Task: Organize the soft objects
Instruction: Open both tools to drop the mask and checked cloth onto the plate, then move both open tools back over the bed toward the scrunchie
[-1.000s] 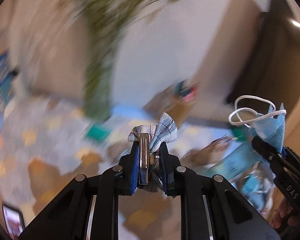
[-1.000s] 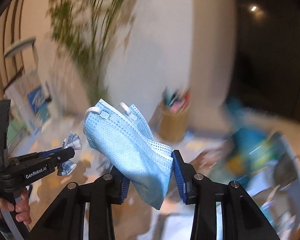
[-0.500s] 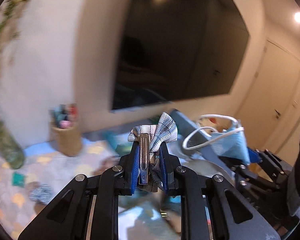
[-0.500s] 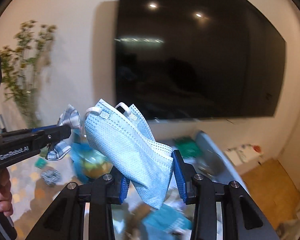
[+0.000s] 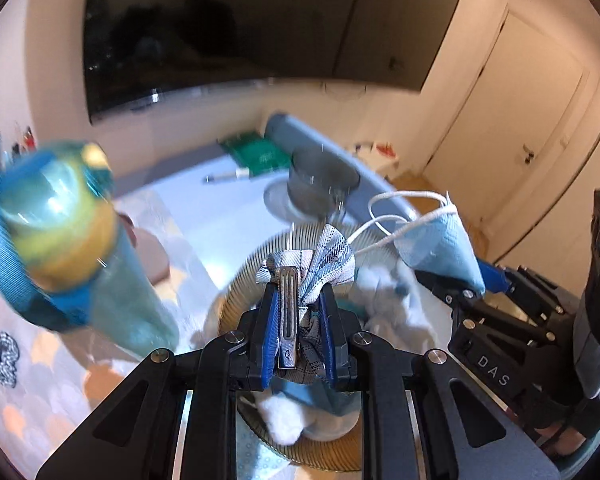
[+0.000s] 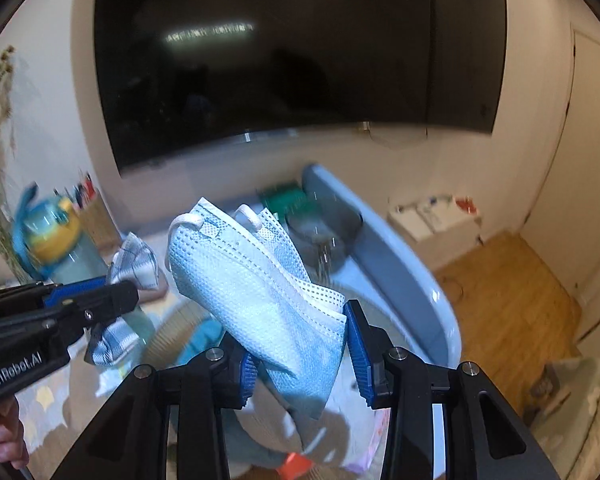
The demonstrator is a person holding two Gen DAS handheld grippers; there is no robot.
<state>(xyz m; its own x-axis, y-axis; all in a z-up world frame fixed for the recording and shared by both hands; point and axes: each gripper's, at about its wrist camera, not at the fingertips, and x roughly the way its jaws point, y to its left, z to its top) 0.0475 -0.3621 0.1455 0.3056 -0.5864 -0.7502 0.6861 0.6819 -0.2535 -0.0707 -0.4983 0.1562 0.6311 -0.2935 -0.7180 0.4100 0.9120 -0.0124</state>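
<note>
My left gripper (image 5: 299, 322) is shut on a plaid bow hair clip (image 5: 312, 264), its metal clip upright between the pads. It hangs over a round ribbed basket (image 5: 240, 280) that holds white and blue soft items (image 5: 384, 300). My right gripper (image 6: 300, 356) holds a folded blue face mask (image 6: 260, 284) that sticks up and to the left. In the left wrist view the mask (image 5: 436, 244) and its white ear loops sit at the right. In the right wrist view the bow (image 6: 134, 258) and left gripper (image 6: 112, 300) sit at the left.
A teal water bottle (image 5: 60, 240) with a yellow lid stands left of the basket. A black-and-white scrunchie (image 5: 2, 354) lies on the patterned table (image 5: 40, 400) at the far left. A grey pot (image 5: 320, 182) and a green box (image 5: 260, 152) sit behind. A dark screen (image 6: 292, 48) fills the wall.
Both grippers swung right and lower, from the plant and pen holder to above the basket. The bottle now looms close at left. Both grips are unchanged.
</note>
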